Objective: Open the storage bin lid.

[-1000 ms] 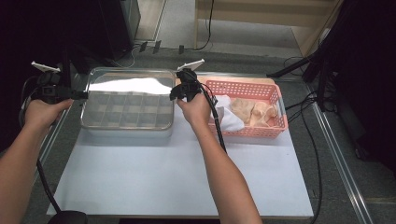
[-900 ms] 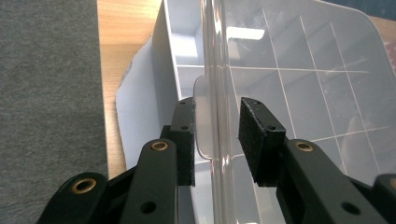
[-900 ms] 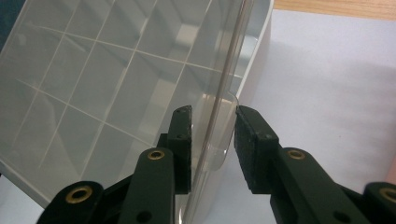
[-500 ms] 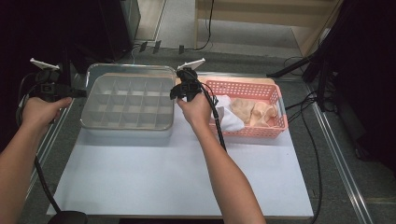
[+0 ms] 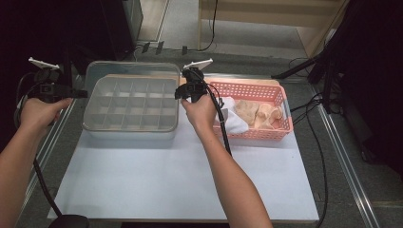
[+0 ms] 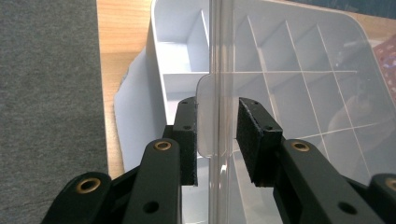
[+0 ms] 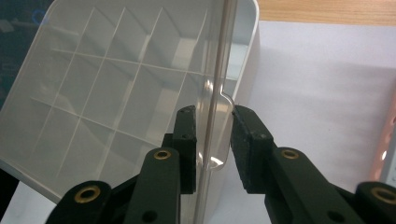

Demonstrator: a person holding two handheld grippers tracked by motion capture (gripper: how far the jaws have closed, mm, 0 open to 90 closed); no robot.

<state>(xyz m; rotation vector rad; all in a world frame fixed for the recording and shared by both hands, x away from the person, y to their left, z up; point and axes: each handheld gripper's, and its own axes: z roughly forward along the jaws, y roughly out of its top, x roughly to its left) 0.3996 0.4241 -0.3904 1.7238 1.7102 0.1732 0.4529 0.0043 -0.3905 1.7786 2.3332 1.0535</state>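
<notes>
High view: box (image 5: 130,124) with a grid of compartments sits on the white sheet (image 5: 166,180), left of centre. Its clear lid (image 5: 133,69) is tipped up off the box, with its rim showing beyond the box's back wall. Pink basket (image 5: 280,107) is just right of the box and apart from it, with cloths (image 5: 256,113) inside.

Left gripper (image 5: 81,93) is at the box's left side, held level and pointing inward. Right gripper (image 5: 178,92) is at the box's right side, between box and basket, also pointing inward. One hand is on each, forearms coming in from below.

Left gripper view: the lid shows edge-on and runs straight up between the jaws. A rounded tab (image 6: 212,116) on the lid edge sits between the pads. One pad looks to be touching the tab, and there is a thin sliver of space at the other. The jaws have just been closing with the tab between them. The plastic is clear, so I can't tell whether the grip is actually clamped. Bare compartments show on one side of the lid, and the rest show through it.

Right gripper view: same picture on the other side. The lid edge with its tab (image 7: 219,135) is between the pads. One pad is against the tab's bend, and the other is very close. These jaws have also just been closing on it, and I can't tell whether the grip is firm. Sheet and basket corner sit beyond.
</notes>
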